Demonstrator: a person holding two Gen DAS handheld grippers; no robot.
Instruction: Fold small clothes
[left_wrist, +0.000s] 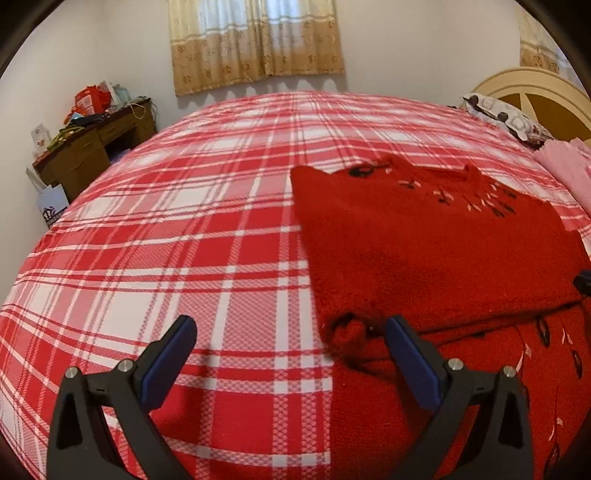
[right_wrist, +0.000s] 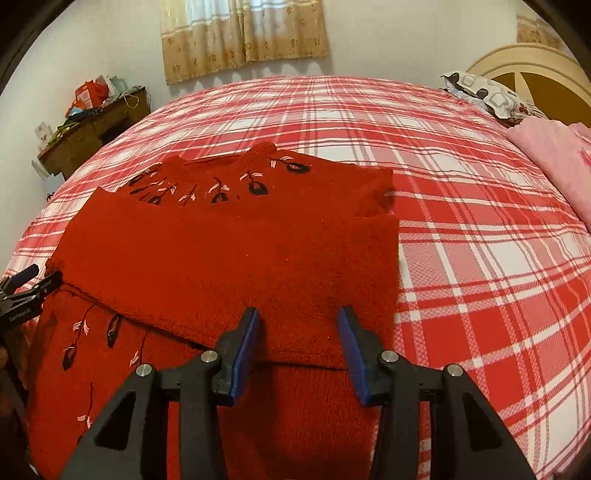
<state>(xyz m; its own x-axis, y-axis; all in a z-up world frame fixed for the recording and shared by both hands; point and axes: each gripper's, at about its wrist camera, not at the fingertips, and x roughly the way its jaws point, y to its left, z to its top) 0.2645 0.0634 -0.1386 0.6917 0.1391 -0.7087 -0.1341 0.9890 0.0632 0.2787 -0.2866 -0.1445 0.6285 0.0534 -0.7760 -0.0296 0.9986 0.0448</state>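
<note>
Right tool (right_wrist: 298, 347) spread, empty, above folded flap of red embroidered sweater (right_wrist: 229, 258) lying on plaid bedspread (right_wrist: 480, 240). Left tool (left_wrist: 290, 354) spread wide at sweater's left edge, gripping nothing. Risk: thick knit slips, fold springs open.

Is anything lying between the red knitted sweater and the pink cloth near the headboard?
No. In the right wrist view, only bare red-and-white plaid bedspread separates the red knitted sweater from the pink cloth; nothing rests on that stretch.
</note>
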